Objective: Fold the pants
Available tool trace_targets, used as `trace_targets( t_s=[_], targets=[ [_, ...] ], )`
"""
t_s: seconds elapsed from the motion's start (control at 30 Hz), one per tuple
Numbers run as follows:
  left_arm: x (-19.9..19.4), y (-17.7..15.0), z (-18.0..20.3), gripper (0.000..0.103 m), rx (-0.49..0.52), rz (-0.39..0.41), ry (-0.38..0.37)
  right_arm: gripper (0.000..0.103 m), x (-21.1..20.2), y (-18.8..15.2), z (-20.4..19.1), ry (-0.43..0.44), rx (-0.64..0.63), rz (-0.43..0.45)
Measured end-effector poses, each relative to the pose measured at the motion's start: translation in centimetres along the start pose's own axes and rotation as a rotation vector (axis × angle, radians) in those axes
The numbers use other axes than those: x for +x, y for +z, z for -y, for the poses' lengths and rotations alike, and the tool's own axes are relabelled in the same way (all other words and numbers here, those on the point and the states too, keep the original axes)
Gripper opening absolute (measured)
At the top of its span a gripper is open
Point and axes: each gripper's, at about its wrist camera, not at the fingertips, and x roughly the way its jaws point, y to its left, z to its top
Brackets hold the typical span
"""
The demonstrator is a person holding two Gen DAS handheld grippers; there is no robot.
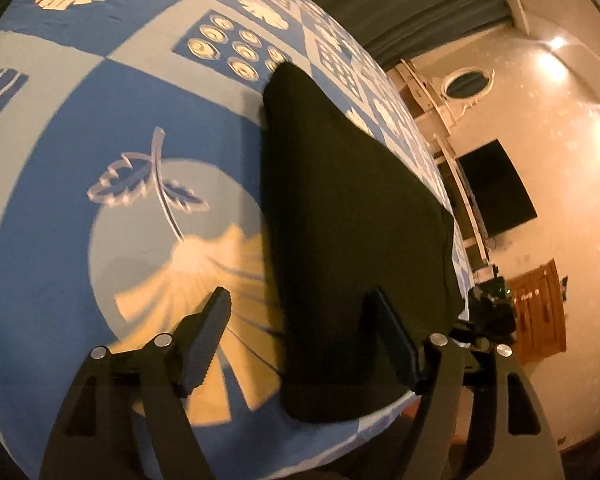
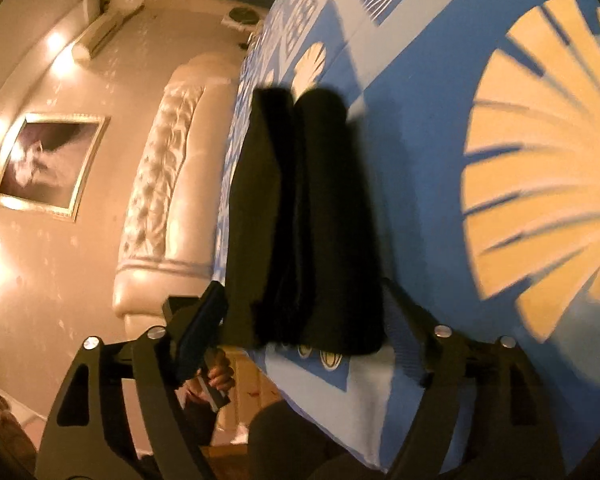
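warm-lit bedroom, padded headboard (image 2: 160,184) and framed picture (image 2: 48,164) on the wall; a blue patterned bedspread (image 1: 60,128) covers the bed. black pants (image 1: 352,220) lie on it near the bed's edge, already folded into a compact dark stack.

left gripper (image 1: 300,304): fingers spread wide, nothing between them. right-hand finger sits over the near end of the stack, left-hand finger over bare bedspread; whether either touches cannot be told. pants lie ahead and to the right of this gripper's centreline, long axis running away from the lens and narrowing with distance.

right gripper (image 2: 304,292): also released, fingers wide, straddling the near end of the pants (image 2: 300,208). stack sits almost dead centre between the fingers, long axis straight ahead. layered edges show at the near end, two lobes side by side.

judgement: fold looks close to finished. right gripper is the better lined up, being centred on the near end; any next fold would carry that end forward along the long axis. left would need to shift rightward first. motion blur in both views, so fine contact is uncertain.
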Motion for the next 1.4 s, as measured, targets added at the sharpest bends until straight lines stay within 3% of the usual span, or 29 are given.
trace_targets(
  t_s=[0.07, 0.1, 0.13, 0.17, 0.23, 0.5, 0.67, 1.4],
  targets=[
    [0.5, -0.3, 0.6, 0.072, 0.017, 0.007, 0.017, 0.078, 0.6, -0.3, -0.4, -0.026, -0.016, 0.001],
    [0.6, -0.4, 0.8, 0.072, 0.024, 0.009, 0.022, 0.069, 0.8, -0.3, -0.5, -0.040, -0.017, 0.000],
    [0.8, -0.4, 0.9, 0.072, 0.022, 0.014, 0.027, 0.049, 1.0, -0.3, -0.5, -0.052, -0.013, -0.005],
    [0.9, -0.5, 1.0, 0.070, 0.015, 0.019, 0.031, 0.042, 1.2, -0.4, -0.2, -0.053, -0.004, -0.009],
    [1.2, -0.7, 1.2, 0.042, -0.008, 0.005, 0.005, 0.032, 0.8, -0.6, 0.5, -0.032, 0.016, 0.000],
    [1.2, -0.7, 3.5, 0.031, 0.036, 0.036, 0.094, 0.029, -0.2, -0.7, -0.2, 0.029, 0.016, 0.031],
    [1.5, -1.2, 2.9, 0.032, 0.052, 0.036, 0.093, 0.028, 0.1, -0.6, 2.4, 0.047, 0.065, 0.017],
    [1.3, -1.8, 2.7, 0.032, 0.070, 0.032, 0.096, 0.028, -0.1, -0.6, 2.3, 0.049, 0.071, 0.013]
  ],
)
